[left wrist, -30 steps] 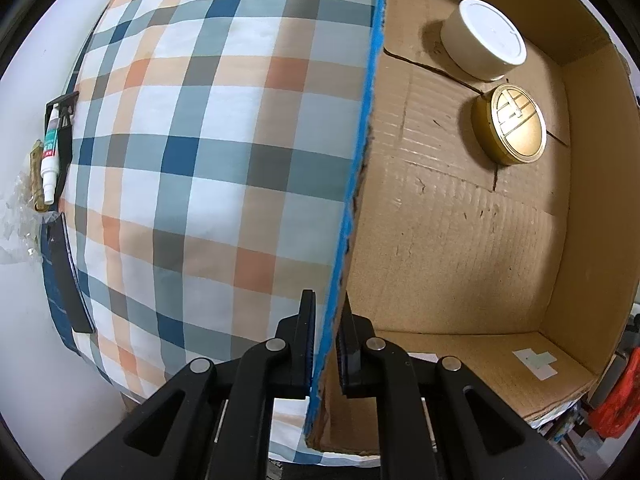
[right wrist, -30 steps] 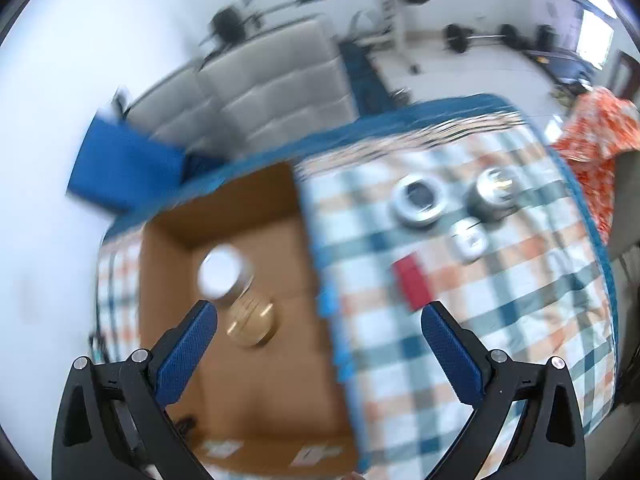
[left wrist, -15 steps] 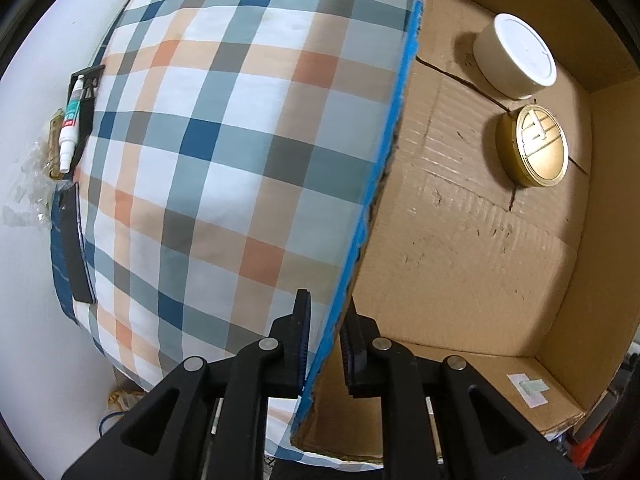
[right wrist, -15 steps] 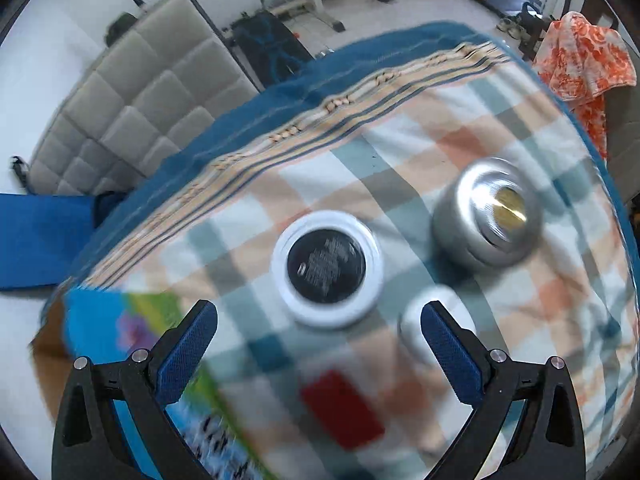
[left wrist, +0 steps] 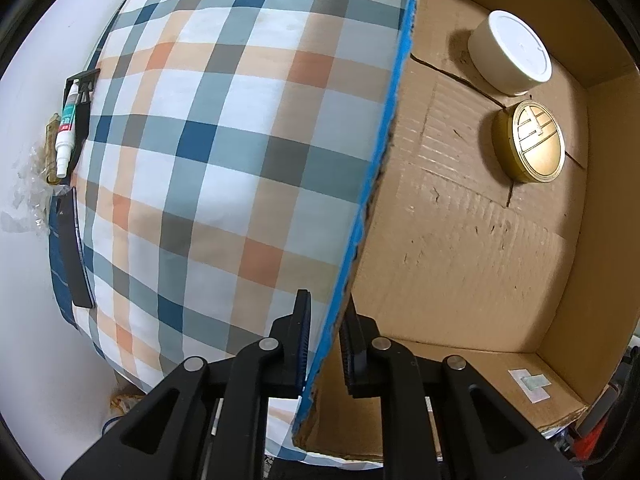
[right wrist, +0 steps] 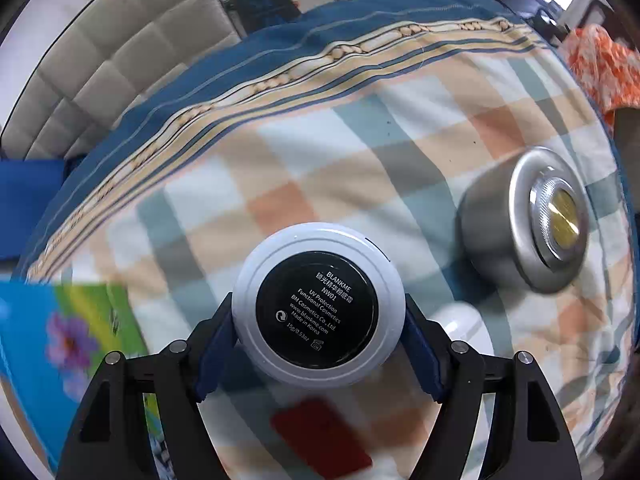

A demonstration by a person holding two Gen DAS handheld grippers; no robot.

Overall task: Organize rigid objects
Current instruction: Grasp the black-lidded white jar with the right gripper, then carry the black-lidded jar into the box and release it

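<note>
My left gripper (left wrist: 325,344) is shut on the blue-edged side wall (left wrist: 376,184) of an open cardboard box (left wrist: 460,248). Inside the box lie a white round jar (left wrist: 510,52) and a gold round tin (left wrist: 530,142). My right gripper (right wrist: 318,336) is shut on a white round compact with a black label (right wrist: 318,306), its fingers pressed on both sides, just above the checked bedspread (right wrist: 360,168). A silver round jar (right wrist: 524,220) lies to the right. A small white object (right wrist: 460,328) and a red flat case (right wrist: 320,436) lie close below the compact.
The box's printed blue outer side (right wrist: 60,344) shows at the left in the right wrist view. A white tube (left wrist: 66,128) and a dark strip (left wrist: 74,256) lie at the bed's left edge. A grey padded headboard (right wrist: 104,60) and an orange cloth (right wrist: 604,68) border the bed.
My right gripper swung from over the box to the bedspread, came down on the white compact and closed on it. My left gripper kept its hold on the box wall.
</note>
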